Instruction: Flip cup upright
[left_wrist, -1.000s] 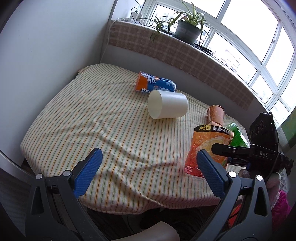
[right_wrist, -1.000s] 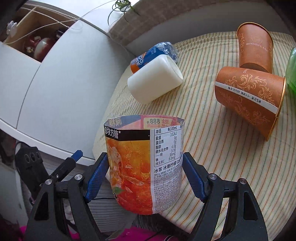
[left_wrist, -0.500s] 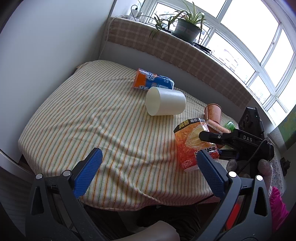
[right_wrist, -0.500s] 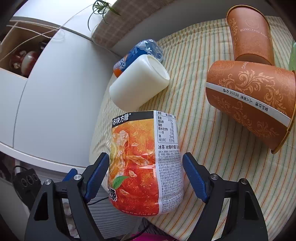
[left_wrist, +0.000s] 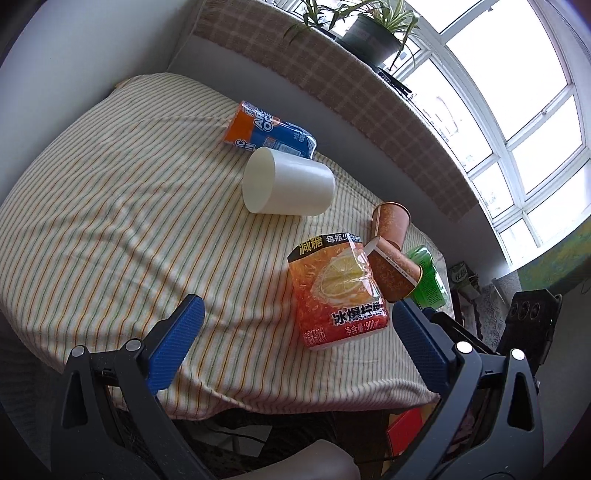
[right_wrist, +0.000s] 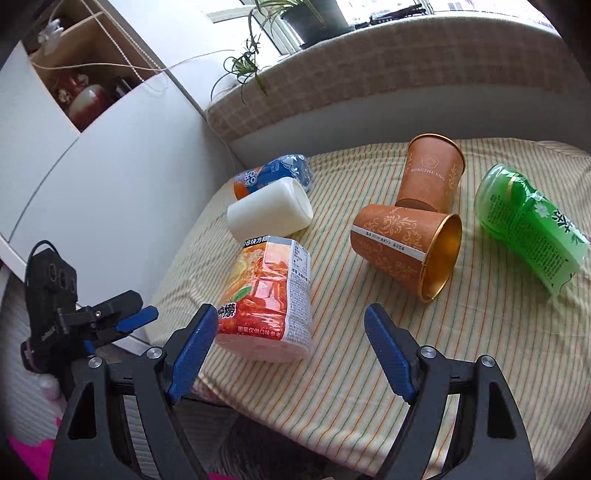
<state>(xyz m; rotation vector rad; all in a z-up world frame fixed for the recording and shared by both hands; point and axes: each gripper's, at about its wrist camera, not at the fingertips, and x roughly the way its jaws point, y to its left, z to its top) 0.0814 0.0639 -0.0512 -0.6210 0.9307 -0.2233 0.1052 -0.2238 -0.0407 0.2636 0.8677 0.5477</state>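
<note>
The orange lemon-tea cup (left_wrist: 338, 291) (right_wrist: 267, 295) stands upright near the front edge of the striped tablecloth (left_wrist: 110, 221). My right gripper (right_wrist: 288, 350) is open and empty, drawn back just in front of the cup, its fingers apart from it. My left gripper (left_wrist: 295, 347) is open and empty over the table's front edge, left of the cup. A brown paper cup (right_wrist: 406, 247) lies on its side, its gold mouth facing right; another brown cup (right_wrist: 432, 173) stands upright behind it. A white cup (right_wrist: 269, 212) (left_wrist: 288, 186) lies on its side.
A blue-and-orange cup (left_wrist: 269, 131) lies behind the white cup. A green cup (right_wrist: 532, 225) lies on its side at the right. A checked sill with potted plants (left_wrist: 373, 33) runs along the back. A white cabinet (right_wrist: 92, 166) stands at the left.
My right gripper turned the orange lemon-tea cup upright, set it on the cloth, opened and drew back. My left gripper stayed open and shifted a little.
</note>
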